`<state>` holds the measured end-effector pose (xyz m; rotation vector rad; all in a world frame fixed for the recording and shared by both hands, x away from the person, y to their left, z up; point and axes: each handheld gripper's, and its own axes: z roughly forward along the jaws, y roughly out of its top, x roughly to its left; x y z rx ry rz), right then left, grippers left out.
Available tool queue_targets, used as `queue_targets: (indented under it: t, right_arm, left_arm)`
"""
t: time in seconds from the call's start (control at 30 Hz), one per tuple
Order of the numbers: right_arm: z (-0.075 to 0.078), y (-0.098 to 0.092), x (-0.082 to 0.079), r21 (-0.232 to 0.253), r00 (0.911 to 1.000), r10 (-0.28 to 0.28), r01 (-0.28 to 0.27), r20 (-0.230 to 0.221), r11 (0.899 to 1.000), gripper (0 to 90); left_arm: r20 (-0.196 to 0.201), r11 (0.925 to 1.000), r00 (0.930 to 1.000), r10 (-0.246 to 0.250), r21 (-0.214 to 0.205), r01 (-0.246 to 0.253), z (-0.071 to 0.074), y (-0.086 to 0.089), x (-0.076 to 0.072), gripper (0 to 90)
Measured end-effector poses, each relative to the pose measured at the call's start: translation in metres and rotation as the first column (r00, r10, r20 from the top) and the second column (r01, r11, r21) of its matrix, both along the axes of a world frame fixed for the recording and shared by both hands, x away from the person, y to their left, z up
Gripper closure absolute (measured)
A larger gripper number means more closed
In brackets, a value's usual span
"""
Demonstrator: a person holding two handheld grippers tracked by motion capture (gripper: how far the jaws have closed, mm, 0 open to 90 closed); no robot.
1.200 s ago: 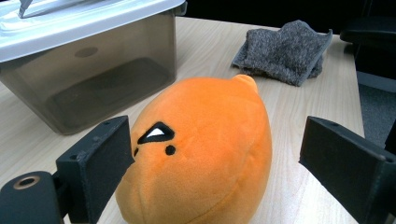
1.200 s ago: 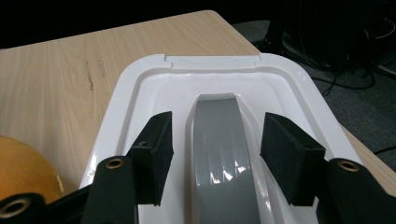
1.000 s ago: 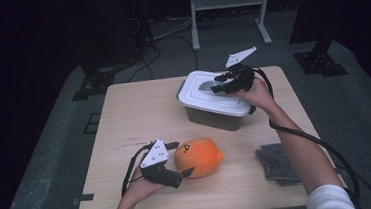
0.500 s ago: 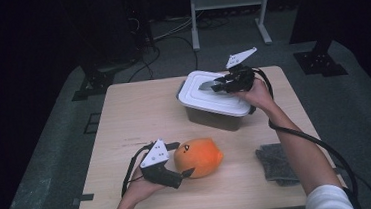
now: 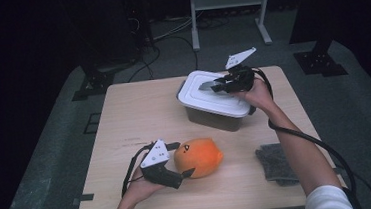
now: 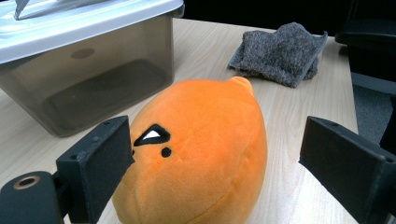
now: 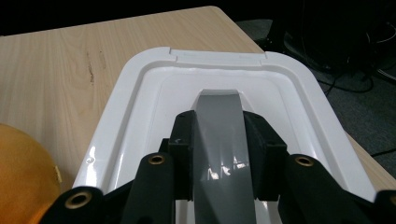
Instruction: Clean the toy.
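Clamping the grey handle (image 7: 218,140) with your right gripper (image 7: 218,135), whose jaws have just been closing, readies the white lid (image 7: 140,98) for lifting; your left gripper (image 6: 219,154) waits wide around the orange plush (image 6: 201,149) nearby on the table (image 5: 134,113).

Grey folded cloth (image 5: 277,163) at table's near right corner | wooden table (image 5: 139,113) | metal rack (image 5: 228,1) beyond the table
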<state>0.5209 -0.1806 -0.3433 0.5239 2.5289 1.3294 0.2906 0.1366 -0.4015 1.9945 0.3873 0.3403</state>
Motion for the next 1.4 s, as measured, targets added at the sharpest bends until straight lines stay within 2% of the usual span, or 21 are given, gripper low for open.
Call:
queue_targets:
  t: [0.23,0.4,0.6,0.8,1.13,1.4]
  right_arm:
    - [0.005,-0.001,-0.001,0.012,1.0000,0.006,-0.006,-0.003,1.000,65.9]
    - [0.016,-0.004,-0.008,0.010,0.9995,0.026,-0.026,0.021,1.000,65.9]
    - [0.036,-0.015,-0.023,0.019,0.9977,0.051,-0.051,0.045,0.998,65.9]
    - [0.049,-0.034,-0.047,0.033,0.9949,0.080,-0.082,0.061,0.996,65.9]
    - [0.049,-0.067,-0.087,0.087,0.9917,0.117,-0.121,0.053,0.989,65.9]
    - [0.037,-0.100,-0.115,0.135,0.9917,0.125,-0.128,0.028,0.983,65.8]
  left_arm:
    - [0.004,1.0000,1.0000,0.000,0.003,0.000,0.001,0.001,0.000,8.2]
    - [0.004,1.0000,1.0000,0.000,0.002,0.000,0.001,0.001,0.000,8.2]
    - [0.004,1.0000,1.0000,0.005,-0.006,-0.005,0.001,0.001,-0.001,8.2]
    - [0.007,0.9999,0.9999,0.011,-0.009,-0.010,0.002,0.002,-0.001,8.2]
    - [0.004,0.9998,0.9999,0.010,-0.016,-0.010,0.002,0.001,-0.003,8.2]
    - [0.003,0.9997,0.9999,0.014,-0.020,-0.014,0.003,0.001,-0.003,8.2]
